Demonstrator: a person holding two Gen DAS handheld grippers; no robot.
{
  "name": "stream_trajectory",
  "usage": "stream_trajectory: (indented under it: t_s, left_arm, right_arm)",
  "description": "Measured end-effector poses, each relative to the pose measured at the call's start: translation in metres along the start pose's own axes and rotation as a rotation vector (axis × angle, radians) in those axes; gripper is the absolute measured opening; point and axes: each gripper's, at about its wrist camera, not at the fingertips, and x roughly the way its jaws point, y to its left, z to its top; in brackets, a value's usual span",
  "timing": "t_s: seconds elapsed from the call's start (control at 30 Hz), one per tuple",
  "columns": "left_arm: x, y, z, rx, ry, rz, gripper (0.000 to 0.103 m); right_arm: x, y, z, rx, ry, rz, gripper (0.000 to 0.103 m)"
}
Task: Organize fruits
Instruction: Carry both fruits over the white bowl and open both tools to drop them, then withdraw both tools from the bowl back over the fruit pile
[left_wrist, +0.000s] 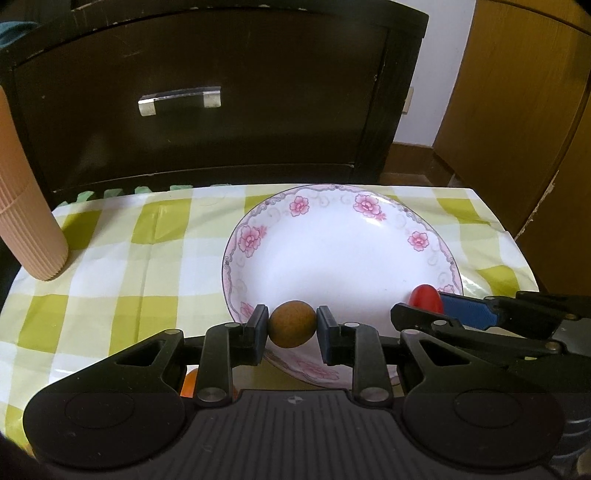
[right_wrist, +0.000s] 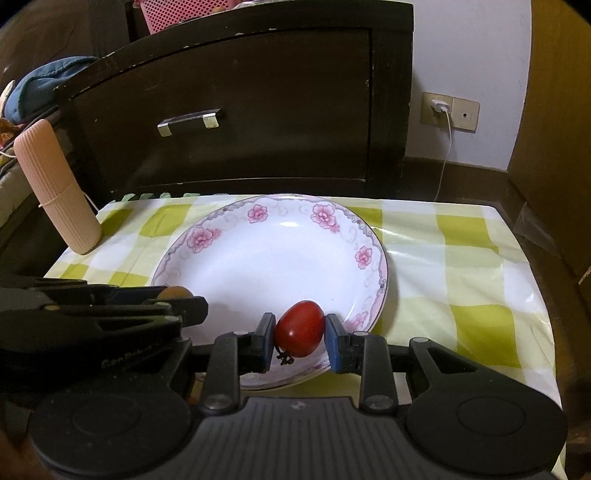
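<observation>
The left gripper (left_wrist: 292, 325) is clenched on a small brown fruit (left_wrist: 292, 324), the right gripper (right_wrist: 300, 334) on a red tomato (right_wrist: 300, 328), both held over the near rim of a flowered plate (left_wrist: 340, 254) whose bowl is bare. The side-by-side hold suggests both are meant to be set down together in the plate. An orange fruit (left_wrist: 189, 382) peeks out beneath the left gripper, on the checked tablecloth (left_wrist: 122, 266). A ribbed pink cylinder (left_wrist: 26, 206) stands at the far left, clear of the work.
</observation>
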Motion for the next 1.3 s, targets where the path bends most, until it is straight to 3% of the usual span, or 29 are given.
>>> stream_trajectory:
  t_s: [0.3,0.73,1.3]
  left_arm:
    - [-0.001,0.000,0.001,0.003,-0.001,0.015,0.037]
    - [-0.006,0.006,0.005,-0.022,-0.010,0.025,0.048]
    - [-0.013,0.007,0.008,-0.013,-0.025,0.046,0.050]
  right_arm:
    - [0.000,0.000,0.001,0.002,0.000,-0.007,0.028]
    - [-0.005,0.001,0.004,0.014,-0.022,-0.006,0.028]
    - [-0.009,0.003,0.006,0.004,-0.034,-0.015,0.032]
